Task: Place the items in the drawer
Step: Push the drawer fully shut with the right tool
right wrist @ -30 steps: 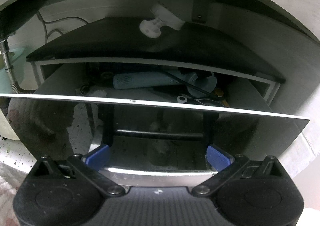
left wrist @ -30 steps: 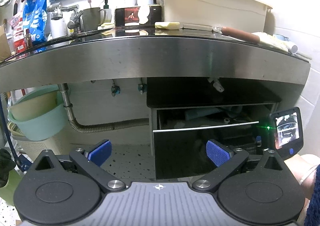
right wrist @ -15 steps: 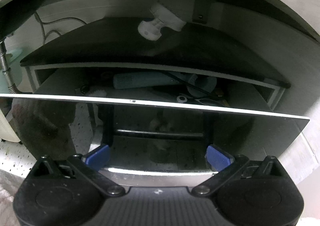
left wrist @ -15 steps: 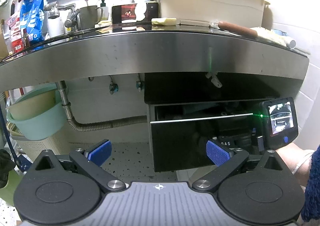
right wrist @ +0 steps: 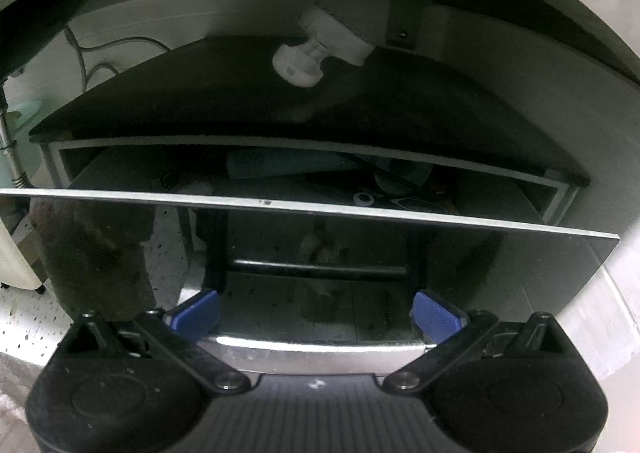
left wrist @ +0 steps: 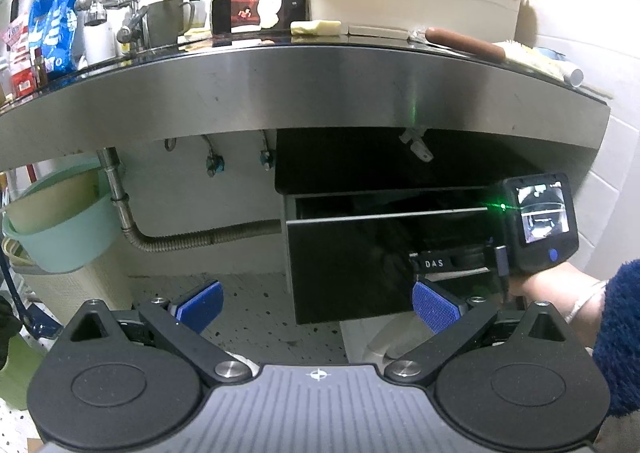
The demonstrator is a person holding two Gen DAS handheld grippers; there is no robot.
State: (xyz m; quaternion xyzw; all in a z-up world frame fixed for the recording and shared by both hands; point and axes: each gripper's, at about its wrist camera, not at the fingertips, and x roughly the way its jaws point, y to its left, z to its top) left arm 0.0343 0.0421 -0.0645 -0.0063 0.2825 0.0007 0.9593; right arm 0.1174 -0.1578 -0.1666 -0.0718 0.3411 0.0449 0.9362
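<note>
- Drawer [right wrist: 360, 277] under the steel counter [left wrist: 304, 93] stands part open, its glossy black front tilted out and a dark gap showing above its top edge.
- Items [right wrist: 280, 167] lie inside already: a bluish tube-like thing and some dark, tangled bits toward the right; what they are cannot be told in the shadow.
- Right gripper [right wrist: 316, 317] sits close against the drawer front, blue pads spread wide, nothing between them.
- Left gripper [left wrist: 318, 307] hangs back from the cabinet, spread just as wide and empty too.
- Risk one: with the right gripper so near that slick front, a push off-centre could skew the drawer on its runners and jam it.
- Risk two: the contents look piled toward the gap; if anything stands proud of the top edge, it may catch under the cabinet as the drawer travels.
- Risk three: the pads may simply slide on the glossy panel.
- Whether more is to go in or the drawer is ready to shut cannot be settled here.
</note>
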